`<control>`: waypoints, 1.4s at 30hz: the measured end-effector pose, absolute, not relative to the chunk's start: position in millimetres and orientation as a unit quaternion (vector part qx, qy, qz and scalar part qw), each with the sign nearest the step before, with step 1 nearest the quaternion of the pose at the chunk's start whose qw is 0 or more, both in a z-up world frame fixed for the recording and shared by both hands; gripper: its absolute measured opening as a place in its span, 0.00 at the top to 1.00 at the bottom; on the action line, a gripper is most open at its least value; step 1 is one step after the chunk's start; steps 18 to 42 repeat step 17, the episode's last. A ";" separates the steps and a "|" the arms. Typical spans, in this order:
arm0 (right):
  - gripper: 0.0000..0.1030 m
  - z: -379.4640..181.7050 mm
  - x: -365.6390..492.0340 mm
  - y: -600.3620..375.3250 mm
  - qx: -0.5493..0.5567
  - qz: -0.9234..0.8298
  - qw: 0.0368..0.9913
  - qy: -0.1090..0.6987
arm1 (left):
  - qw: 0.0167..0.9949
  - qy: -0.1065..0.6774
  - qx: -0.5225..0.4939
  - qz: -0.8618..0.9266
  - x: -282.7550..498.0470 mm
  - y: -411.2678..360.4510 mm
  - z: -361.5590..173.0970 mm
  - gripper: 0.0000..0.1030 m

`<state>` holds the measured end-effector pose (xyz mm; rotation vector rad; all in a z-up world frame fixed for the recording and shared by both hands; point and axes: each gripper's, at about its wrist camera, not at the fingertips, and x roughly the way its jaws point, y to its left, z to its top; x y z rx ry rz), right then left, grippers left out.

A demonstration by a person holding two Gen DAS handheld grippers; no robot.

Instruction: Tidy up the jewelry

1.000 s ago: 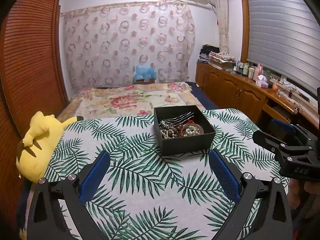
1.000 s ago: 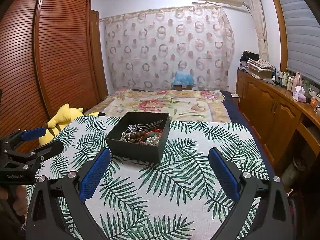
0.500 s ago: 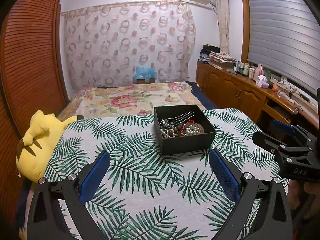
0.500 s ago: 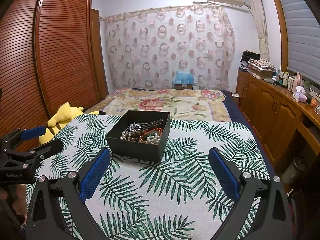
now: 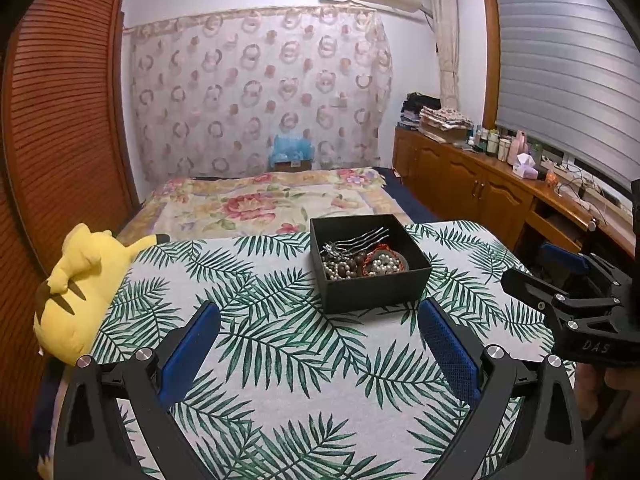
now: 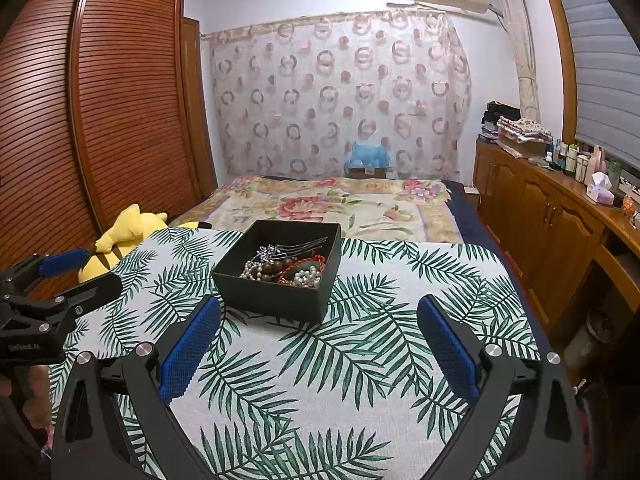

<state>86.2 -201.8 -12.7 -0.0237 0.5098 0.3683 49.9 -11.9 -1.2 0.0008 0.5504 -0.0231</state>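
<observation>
Two open grippers poised short of a black jewelry box (image 5: 370, 264) on a leaf-print tablecloth (image 5: 280, 344).

Left gripper (image 5: 318, 322) and right gripper (image 6: 318, 320) both spread wide, blue pads (image 5: 188, 354) apart and gripping nothing, held above the cloth just short of the box. Box open-topped, sitting toward the far middle of the table, nearer the left gripper's right finger and the right gripper's left finger. Inside, in one tangle: a silver hair comb (image 5: 358, 240) leaning toward the back wall, white pearl beads (image 5: 382, 264), brown wooden beads (image 6: 270, 268) and a red cord bracelet (image 6: 310, 258). Off the table's left edge, a yellow plush toy (image 5: 76, 284); beyond, a floral bedspread (image 5: 260, 204), a ring-patterned curtain (image 6: 340, 92) and wooden cabinets (image 6: 536, 220) along the right wall.
</observation>
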 end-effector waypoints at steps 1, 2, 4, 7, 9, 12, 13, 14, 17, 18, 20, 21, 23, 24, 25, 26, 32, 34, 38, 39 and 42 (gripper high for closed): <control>0.04 -12.5 86.6 -201.7 -0.012 0.182 0.951 0.251 | 0.962 0.272 0.000 -0.011 50.0 -12.4 -1.2 0.07; 0.04 -12.8 86.0 -201.9 -0.012 0.182 0.951 0.251 | 0.962 0.272 0.000 -0.012 49.9 -11.8 -1.3 0.07; 0.04 -13.7 86.4 -201.6 -0.011 0.181 0.951 0.251 | 0.962 0.273 0.001 -0.012 49.9 -13.7 -0.8 0.07; 0.04 -14.5 85.2 -201.6 -0.011 0.182 0.950 0.252 | 0.962 0.272 0.001 -0.012 49.6 -13.4 -0.7 0.07; 0.04 -14.1 85.1 -202.0 -0.011 0.182 0.951 0.251 | 0.962 0.272 0.000 -0.012 49.5 -13.0 -0.9 0.07; 0.04 -13.0 86.4 -201.8 -0.011 0.181 0.951 0.251 | 0.962 0.274 -0.002 -0.012 49.8 -13.9 -1.0 0.07; 0.04 -14.2 86.3 -201.0 -0.011 0.181 0.951 0.251 | 0.961 0.275 -0.003 -0.012 49.7 -13.5 -1.2 0.07; 0.04 -15.1 85.6 -200.2 -0.011 0.181 0.951 0.250 | 0.961 0.275 -0.004 -0.012 49.8 -13.8 -1.3 0.07; 0.04 -17.5 83.5 -199.2 -0.010 0.181 0.951 0.250 | 0.961 0.275 -0.004 -0.013 49.6 -11.8 -1.7 0.07; 0.04 -17.5 83.5 -199.2 -0.010 0.181 0.951 0.250 | 0.961 0.275 -0.004 -0.013 49.6 -11.8 -1.7 0.07; 0.04 -17.5 83.5 -199.2 -0.010 0.181 0.951 0.250 | 0.961 0.275 -0.004 -0.013 49.6 -11.8 -1.7 0.07; 0.04 -17.5 83.5 -199.2 -0.010 0.181 0.951 0.250 | 0.961 0.275 -0.004 -0.013 49.6 -11.8 -1.7 0.07; 0.04 -17.5 83.5 -199.2 -0.010 0.181 0.951 0.250 | 0.961 0.275 -0.004 -0.013 49.6 -11.8 -1.7 0.07; 0.04 -17.5 83.5 -199.2 -0.010 0.181 0.951 0.250 | 0.961 0.275 -0.004 -0.013 49.6 -11.8 -1.7 0.07; 0.04 -17.5 83.5 -199.2 -0.010 0.181 0.951 0.250 | 0.961 0.275 -0.004 -0.013 49.6 -11.8 -1.7 0.07; 0.04 -17.5 83.5 -199.2 -0.010 0.181 0.951 0.250 | 0.961 0.275 -0.004 -0.013 49.6 -11.8 -1.7 0.07; 0.04 -17.5 83.5 -199.2 -0.010 0.181 0.951 0.250 | 0.961 0.275 -0.004 -0.013 49.6 -11.8 -1.7 0.07; 0.04 -17.5 83.5 -199.2 -0.010 0.181 0.951 0.250 | 0.961 0.275 -0.004 -0.013 49.6 -11.8 -1.7 0.07; 0.04 -17.5 83.5 -199.2 -0.010 0.181 0.951 0.250 | 0.961 0.275 -0.004 -0.013 49.6 -11.8 -1.7 0.07; 0.04 -17.5 83.5 -199.2 -0.010 0.181 0.951 0.250 | 0.961 0.275 -0.004 -0.013 49.6 -11.8 -1.7 0.07; 0.04 -17.5 83.5 -199.2 -0.010 0.181 0.951 0.250 | 0.961 0.275 -0.004 -0.013 49.6 -11.8 -1.7 0.07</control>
